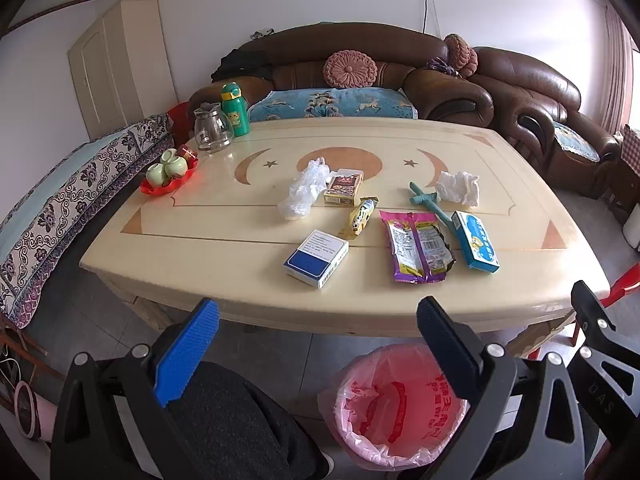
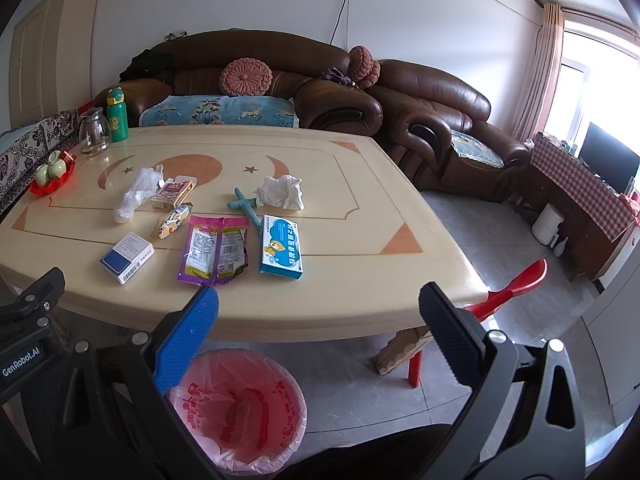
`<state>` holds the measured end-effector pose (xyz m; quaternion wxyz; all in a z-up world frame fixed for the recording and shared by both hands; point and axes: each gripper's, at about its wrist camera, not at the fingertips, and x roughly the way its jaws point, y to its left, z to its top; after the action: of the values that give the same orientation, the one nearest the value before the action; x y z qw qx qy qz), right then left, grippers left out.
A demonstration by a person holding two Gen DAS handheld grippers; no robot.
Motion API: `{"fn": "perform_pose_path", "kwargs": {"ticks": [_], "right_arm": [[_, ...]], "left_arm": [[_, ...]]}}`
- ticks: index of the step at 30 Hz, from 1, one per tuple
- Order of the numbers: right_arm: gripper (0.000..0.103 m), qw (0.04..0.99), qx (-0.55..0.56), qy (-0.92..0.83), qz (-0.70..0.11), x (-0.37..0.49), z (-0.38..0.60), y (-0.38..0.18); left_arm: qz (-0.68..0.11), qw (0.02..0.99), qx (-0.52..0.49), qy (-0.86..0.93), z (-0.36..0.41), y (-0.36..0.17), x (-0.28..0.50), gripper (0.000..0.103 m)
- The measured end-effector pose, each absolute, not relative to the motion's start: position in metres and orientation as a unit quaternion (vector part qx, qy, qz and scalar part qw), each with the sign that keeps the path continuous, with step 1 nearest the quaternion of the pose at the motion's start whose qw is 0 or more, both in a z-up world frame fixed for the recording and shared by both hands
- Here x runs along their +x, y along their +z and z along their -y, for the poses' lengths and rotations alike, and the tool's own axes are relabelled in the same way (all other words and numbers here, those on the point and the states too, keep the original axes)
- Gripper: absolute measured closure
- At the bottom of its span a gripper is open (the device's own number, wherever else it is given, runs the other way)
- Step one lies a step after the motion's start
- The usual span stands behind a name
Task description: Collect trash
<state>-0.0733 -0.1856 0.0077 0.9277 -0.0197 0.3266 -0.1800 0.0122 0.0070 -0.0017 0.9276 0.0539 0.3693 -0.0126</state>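
Trash lies on the cream table (image 1: 160, 248): a blue-white box (image 1: 316, 258), a purple snack wrapper (image 1: 416, 246), a teal box (image 1: 476, 240), a yellow wrapper (image 1: 362, 218), a dark card box (image 1: 344, 188), a clear plastic bag (image 1: 304, 192), a crumpled tissue (image 1: 458, 187) and a teal stick (image 1: 430, 204). A bin with a pink bag (image 1: 400, 404) stands on the floor before the table, also in the right wrist view (image 2: 240, 404). My left gripper (image 1: 318, 340) and right gripper (image 2: 318, 338) are open and empty, held before the table's near edge above the bin.
A glass jug (image 1: 212, 130), a green bottle (image 1: 234, 110) and a red tray with green cups (image 1: 170, 172) stand at the table's far left. Brown sofas (image 1: 360, 76) lie behind. A red chair (image 2: 508, 292) stands at the right.
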Motion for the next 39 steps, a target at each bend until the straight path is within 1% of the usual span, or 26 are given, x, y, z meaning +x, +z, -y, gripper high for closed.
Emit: {"fn": "perform_pose_path", "kwargs": {"ticks": [26,39], "right_arm": [[0.005,0.927,-0.019,-0.174,-0.332,-0.064,0.185,0.002],[0.005,0.927,-0.015,-0.156,-0.34,-0.048,0.195,-0.006]], "left_arm": [[-0.373,0.926,0.055,-0.007,-0.008,-0.008,0.018,0.006],[-0.398,0.915,0.059,-0.004,-0.012,-0.017,0.044,0.006]]}}
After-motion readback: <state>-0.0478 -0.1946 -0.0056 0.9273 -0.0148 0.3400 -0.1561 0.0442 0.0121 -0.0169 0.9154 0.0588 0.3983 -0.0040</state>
